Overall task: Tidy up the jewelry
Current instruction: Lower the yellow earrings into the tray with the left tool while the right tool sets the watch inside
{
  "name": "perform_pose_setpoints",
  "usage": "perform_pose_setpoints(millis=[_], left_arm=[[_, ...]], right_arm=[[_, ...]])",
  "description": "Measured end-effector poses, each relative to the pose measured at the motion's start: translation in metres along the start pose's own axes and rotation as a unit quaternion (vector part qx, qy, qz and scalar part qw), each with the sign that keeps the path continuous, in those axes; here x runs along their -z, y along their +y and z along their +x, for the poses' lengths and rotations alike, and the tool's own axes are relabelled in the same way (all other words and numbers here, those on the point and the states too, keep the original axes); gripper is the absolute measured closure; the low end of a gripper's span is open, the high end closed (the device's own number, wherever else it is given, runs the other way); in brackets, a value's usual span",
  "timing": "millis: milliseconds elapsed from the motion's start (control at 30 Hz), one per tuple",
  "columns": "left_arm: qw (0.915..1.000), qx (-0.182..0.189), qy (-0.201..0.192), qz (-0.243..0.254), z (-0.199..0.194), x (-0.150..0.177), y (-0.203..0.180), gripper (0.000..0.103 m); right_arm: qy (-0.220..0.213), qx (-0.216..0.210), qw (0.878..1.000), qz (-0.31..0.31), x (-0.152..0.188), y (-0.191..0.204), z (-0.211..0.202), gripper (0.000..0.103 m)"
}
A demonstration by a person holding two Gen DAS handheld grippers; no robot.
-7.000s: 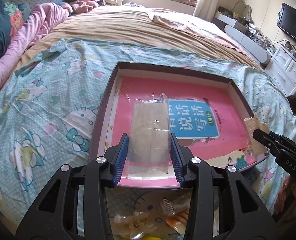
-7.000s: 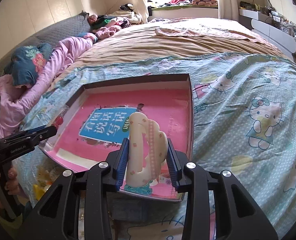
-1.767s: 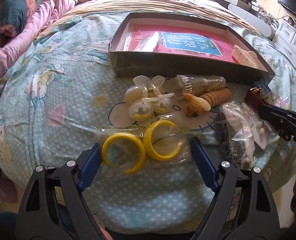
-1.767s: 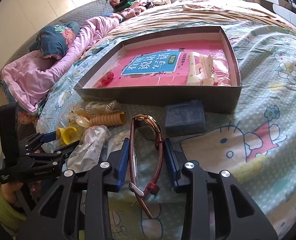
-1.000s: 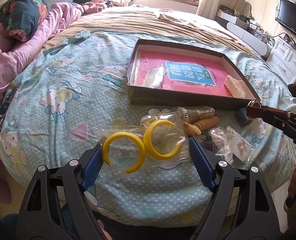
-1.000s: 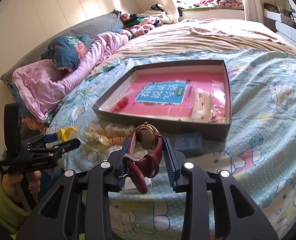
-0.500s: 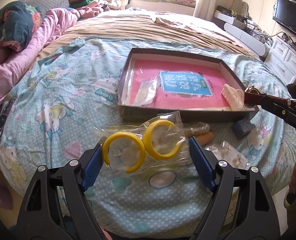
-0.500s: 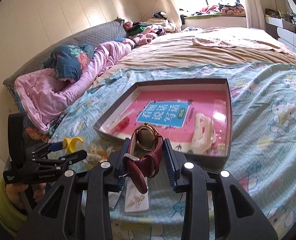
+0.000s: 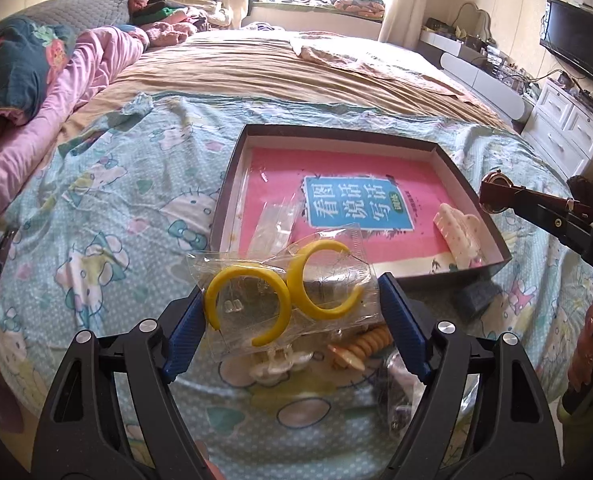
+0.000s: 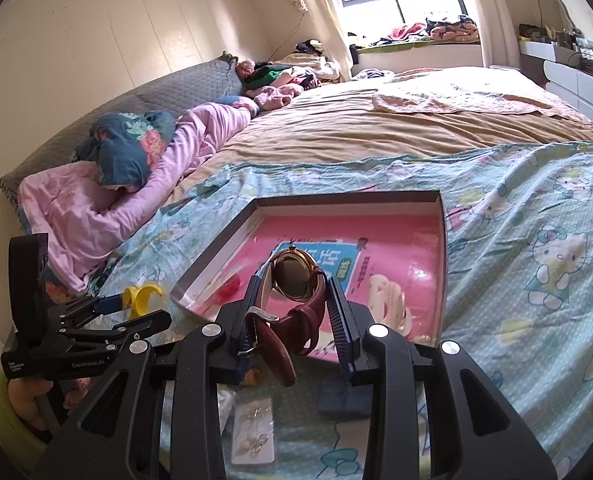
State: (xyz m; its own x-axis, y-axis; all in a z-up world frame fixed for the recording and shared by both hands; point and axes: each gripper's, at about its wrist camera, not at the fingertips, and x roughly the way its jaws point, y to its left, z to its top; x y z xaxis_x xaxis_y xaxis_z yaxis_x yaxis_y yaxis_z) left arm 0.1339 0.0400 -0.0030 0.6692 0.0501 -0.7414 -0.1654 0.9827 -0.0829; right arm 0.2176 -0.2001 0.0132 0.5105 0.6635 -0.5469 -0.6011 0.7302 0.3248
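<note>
My left gripper [image 9: 290, 300] is shut on a clear bag of yellow hoop earrings [image 9: 284, 300], held above the bed just before the near wall of the dark box [image 9: 232, 184]. My right gripper [image 10: 296, 292] is shut on a dark red strap watch [image 10: 294, 280] with a gold case, held above the box's near edge; it shows in the left wrist view [image 9: 496, 198] at the box's right side. The box has a pink printed floor [image 9: 336, 172] holding a clear bag [image 9: 274, 222] and a cream hair claw [image 9: 460, 232].
On the Hello Kitty bedspread [image 9: 108, 216] before the box lie several hair clips [image 9: 356, 348], a small blue box [image 10: 344, 396], a card of earrings [image 10: 254, 432] and a bag of dark items [image 9: 402, 396]. Pink bedding [image 9: 56, 92] lies at the left.
Both grippers have risen and moved forward toward the box with their loads. The watch now hangs over the box's near edge and the earring bag is near its front wall.
</note>
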Motion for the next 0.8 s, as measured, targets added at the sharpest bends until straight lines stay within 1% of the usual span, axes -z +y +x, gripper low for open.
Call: perform_pose_setpoints(millis=[300, 467, 667, 800], left_arm=[[0.9999, 0.016, -0.004, 0.003, 0.012, -0.022, -0.010, 0.030], [0.9998, 0.020, -0.005, 0.008, 0.022, -0.032, -0.017, 0.030], [0.9995, 0.025, 0.010, 0.016, 0.038, -0.040, -0.025, 0.030], [0.9994, 0.030, 0.008, 0.018, 0.045, -0.043, -0.029, 0.030]], right_arm=[[-0.002, 0.014, 1.000, 0.005, -0.009, -0.009, 0.007, 0.071], [-0.001, 0.021, 1.000, 0.005, -0.014, -0.013, 0.011, 0.071], [-0.004, 0.030, 1.000, 0.001, -0.021, -0.016, 0.013, 0.071], [-0.006, 0.036, 0.999, -0.001, -0.028, -0.018, 0.017, 0.071]])
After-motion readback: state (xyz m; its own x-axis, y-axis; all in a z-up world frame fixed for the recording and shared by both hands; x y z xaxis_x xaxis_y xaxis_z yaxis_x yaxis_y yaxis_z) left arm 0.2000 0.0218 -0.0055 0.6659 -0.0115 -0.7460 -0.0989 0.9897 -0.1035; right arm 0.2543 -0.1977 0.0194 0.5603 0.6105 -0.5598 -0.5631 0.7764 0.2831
